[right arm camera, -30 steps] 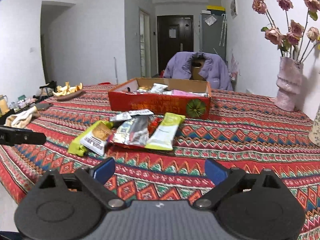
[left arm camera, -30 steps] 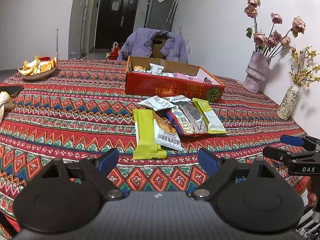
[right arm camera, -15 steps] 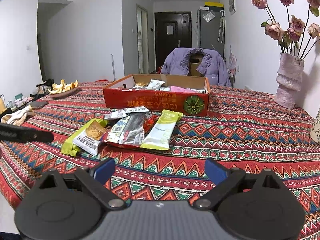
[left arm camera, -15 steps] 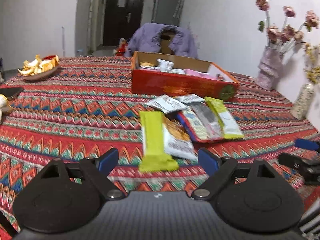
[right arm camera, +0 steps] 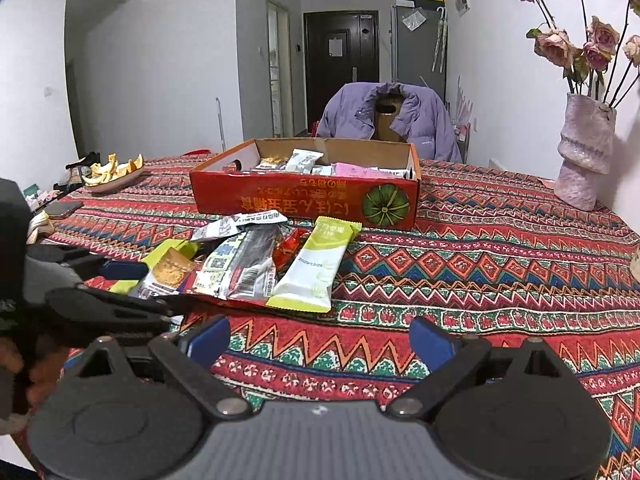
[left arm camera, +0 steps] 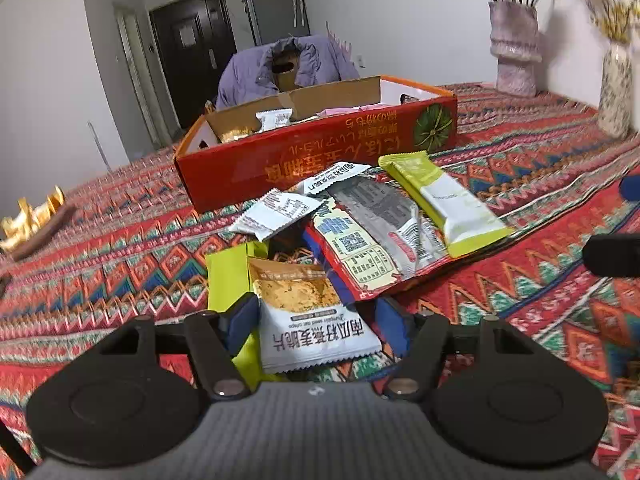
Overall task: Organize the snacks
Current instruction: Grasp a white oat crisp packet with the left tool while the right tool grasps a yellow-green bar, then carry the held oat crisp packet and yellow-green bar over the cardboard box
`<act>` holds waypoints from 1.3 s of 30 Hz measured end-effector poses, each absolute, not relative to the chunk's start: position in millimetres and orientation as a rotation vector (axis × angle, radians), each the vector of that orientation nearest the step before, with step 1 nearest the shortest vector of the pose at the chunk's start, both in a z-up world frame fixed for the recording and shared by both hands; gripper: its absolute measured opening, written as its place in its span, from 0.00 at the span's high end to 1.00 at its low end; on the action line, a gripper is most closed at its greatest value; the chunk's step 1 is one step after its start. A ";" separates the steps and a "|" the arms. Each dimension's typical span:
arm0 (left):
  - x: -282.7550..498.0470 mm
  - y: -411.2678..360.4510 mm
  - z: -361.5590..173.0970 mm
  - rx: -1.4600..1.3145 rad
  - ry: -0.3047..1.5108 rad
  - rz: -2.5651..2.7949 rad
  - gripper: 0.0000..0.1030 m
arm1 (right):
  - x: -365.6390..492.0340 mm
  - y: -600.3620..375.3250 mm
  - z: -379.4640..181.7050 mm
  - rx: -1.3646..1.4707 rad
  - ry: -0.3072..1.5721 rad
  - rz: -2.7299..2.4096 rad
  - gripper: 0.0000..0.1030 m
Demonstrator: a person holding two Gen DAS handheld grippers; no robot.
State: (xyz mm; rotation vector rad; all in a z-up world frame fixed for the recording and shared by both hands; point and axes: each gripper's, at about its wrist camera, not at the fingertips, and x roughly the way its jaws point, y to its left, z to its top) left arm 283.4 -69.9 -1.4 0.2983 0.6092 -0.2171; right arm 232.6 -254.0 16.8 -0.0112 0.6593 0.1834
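White crisps packet (left arm camera: 308, 312) lies on the patterned tablecloth (left arm camera: 120, 264) at the near end of the snack pile, in front of the red box (left arm camera: 320, 156). We see the left gripper (left arm camera: 316, 320) straddling it; its jaws have just been closing, pads not visibly pressing. Right gripper (right arm camera: 320, 340) spread, empty.

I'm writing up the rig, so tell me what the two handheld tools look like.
Both match. The left tool and right tool each have a ribbed grey body with a small pale mark at its front edge, two black rounded plates with circular recesses, black link arms on silver pivot pins, and blue pads on the fingers. No cables or sleeves are visible.
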 end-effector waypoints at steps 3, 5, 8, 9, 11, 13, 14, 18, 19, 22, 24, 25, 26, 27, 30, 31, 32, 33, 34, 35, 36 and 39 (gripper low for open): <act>284.2 -75.9 -8.3 0.351 0.594 -0.203 0.35 | 240.3 -253.6 13.3 -0.008 0.676 0.185 0.07; 284.8 -78.0 -9.8 0.370 0.587 -0.195 0.37 | 245.1 -252.3 11.2 -0.008 0.684 0.186 0.07; 286.5 -76.3 -4.4 0.336 0.605 -0.196 0.48 | 250.9 -248.9 11.1 -0.008 0.683 0.197 0.07; 286.9 -73.8 -1.2 0.285 0.631 -0.223 0.48 | 252.8 -247.5 11.6 -0.006 0.679 0.202 0.07; 287.8 -71.4 0.4 0.206 0.678 -0.276 0.48 | 258.0 -246.3 11.6 0.001 0.677 0.211 0.07; 290.4 -71.0 -2.5 0.186 0.684 -0.266 0.47 | 265.3 -245.4 10.4 0.005 0.681 0.217 0.07; 293.5 -69.4 -4.5 0.172 0.692 -0.257 0.46 | 269.7 -244.7 9.7 0.007 0.683 0.218 0.07; 302.5 -60.6 -5.1 0.102 0.713 -0.259 0.40 | 294.6 -242.4 4.9 0.016 0.681 0.245 0.08; 303.8 -60.2 -5.2 0.096 0.712 -0.255 0.40 | 304.4 -241.5 2.3 0.009 0.683 0.244 0.08; 308.6 -63.8 -6.7 0.089 0.702 -0.246 0.39 | 331.7 -243.0 -5.5 0.005 0.669 0.221 0.11; 307.2 -66.0 -7.1 0.102 0.687 -0.235 0.54 | 354.3 -250.2 -14.7 0.066 0.699 0.221 0.20; 305.4 -67.0 -6.2 0.115 0.685 -0.236 0.54 | 362.8 -253.4 -20.0 0.091 0.717 0.224 0.25; 303.1 -67.1 -5.7 0.121 0.685 -0.238 0.56 | 370.8 -255.4 -25.5 0.114 0.729 0.230 0.27; 299.9 -66.5 -5.0 0.124 0.687 -0.239 0.58 | 376.5 -256.7 -30.0 0.129 0.737 0.236 0.27; 286.8 -59.6 0.2 0.114 0.709 -0.256 0.60 | 382.9 -257.1 -33.8 0.154 0.728 0.241 0.32; 282.8 -57.2 1.9 0.106 0.715 -0.265 0.60 | 382.4 -258.2 -34.2 0.168 0.723 0.244 0.34; 277.8 -54.5 4.4 0.100 0.719 -0.270 0.60 | 381.0 -261.4 -35.3 0.191 0.719 0.248 0.36; 272.0 -52.3 6.8 0.098 0.716 -0.276 0.60 | 379.6 -263.9 -36.4 0.213 0.720 0.248 0.38; 266.6 -50.5 8.6 0.100 0.711 -0.278 0.60 | 377.7 -266.4 -38.0 0.231 0.722 0.243 0.38; 261.6 -49.2 10.5 0.103 0.707 -0.274 0.60 | 375.7 -268.1 -39.2 0.243 0.721 0.239 0.39; 258.1 -48.1 12.6 0.105 0.702 -0.271 0.60 | 373.0 -269.0 -39.4 0.252 0.718 0.236 0.40; 248.2 -43.0 22.5 0.078 0.684 -0.261 0.60 | 364.7 -277.5 -39.1 0.311 0.708 0.234 0.43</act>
